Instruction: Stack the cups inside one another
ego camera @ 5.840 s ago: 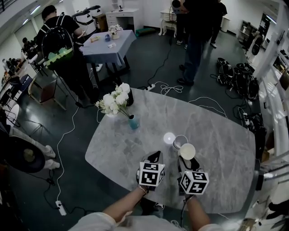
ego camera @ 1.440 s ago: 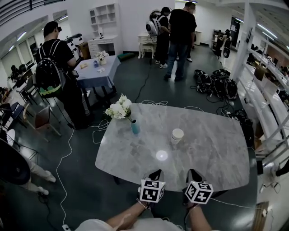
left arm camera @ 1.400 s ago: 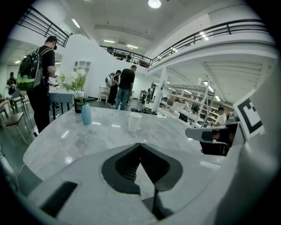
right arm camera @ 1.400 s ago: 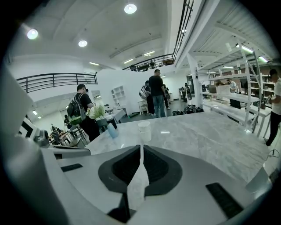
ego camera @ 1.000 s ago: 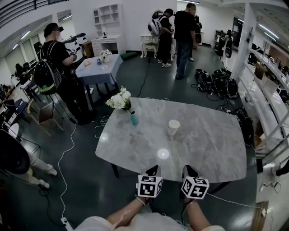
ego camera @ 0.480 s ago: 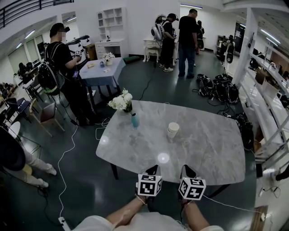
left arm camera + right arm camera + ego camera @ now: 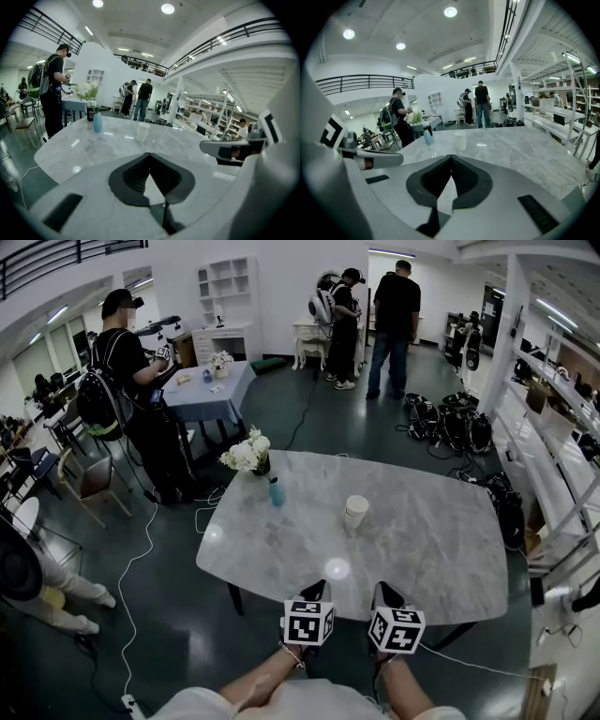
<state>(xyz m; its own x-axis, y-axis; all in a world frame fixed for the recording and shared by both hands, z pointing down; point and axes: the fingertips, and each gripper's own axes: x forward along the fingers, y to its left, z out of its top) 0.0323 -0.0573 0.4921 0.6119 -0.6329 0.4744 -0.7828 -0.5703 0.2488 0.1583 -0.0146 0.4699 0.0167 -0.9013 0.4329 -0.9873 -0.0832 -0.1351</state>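
The white cups (image 7: 355, 511) stand nested as one short stack in the middle of the grey marble table (image 7: 450, 549), upright and untouched. They also show far ahead in the left gripper view (image 7: 142, 131) and the right gripper view (image 7: 460, 139). My left gripper (image 7: 317, 590) hangs over the table's near edge, shut, with nothing between its fingers (image 7: 149, 155). My right gripper (image 7: 384, 592) is beside it, likewise shut and empty (image 7: 451, 157). Both are well short of the cups.
A small blue vase (image 7: 275, 492) and a bunch of white flowers (image 7: 246, 452) stand at the table's far left. People stand beyond the table near a second table (image 7: 208, 388). Cables lie on the floor to the left.
Earlier my right gripper held a cup at the other cup; now the cups stand nested alone, and both grippers are back at the near edge. Over the last second little has shifted.
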